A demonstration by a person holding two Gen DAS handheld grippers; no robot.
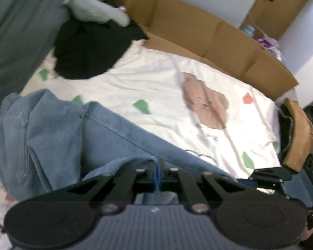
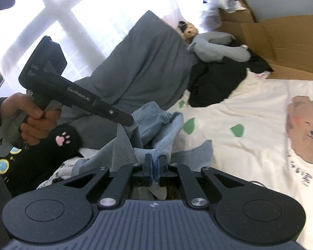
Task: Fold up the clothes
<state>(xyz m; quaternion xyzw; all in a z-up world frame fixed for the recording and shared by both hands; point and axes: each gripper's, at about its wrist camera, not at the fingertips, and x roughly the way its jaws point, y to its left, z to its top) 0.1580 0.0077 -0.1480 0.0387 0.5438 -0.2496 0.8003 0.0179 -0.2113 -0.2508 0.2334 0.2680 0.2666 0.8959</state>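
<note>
Left gripper (image 1: 156,166): jaws clenched on an edge of the blue garment (image 1: 77,129), whose cloth rises between the pads and spreads ahead and to the left of the jaws, bunched in folds on the bedsheet (image 1: 152,87).

Right gripper (image 2: 154,164): jaws clenched on another fold of the same blue garment (image 2: 158,125), which is pinched between the blue pads and gathers in a heap just ahead of them.

A hand (image 2: 31,120) holds the left gripper (image 2: 133,125) by its handle, left of the right jaws; its tip meets the cloth.

Beyond the jaws: a white bedsheet printed with a brown bear (image 1: 204,102) and green shapes. Farther ahead lie a black garment (image 1: 89,48), a grey pillow (image 2: 144,66), a grey stuffed toy (image 2: 217,48) and flattened cardboard (image 1: 198,33) along the wall.
</note>
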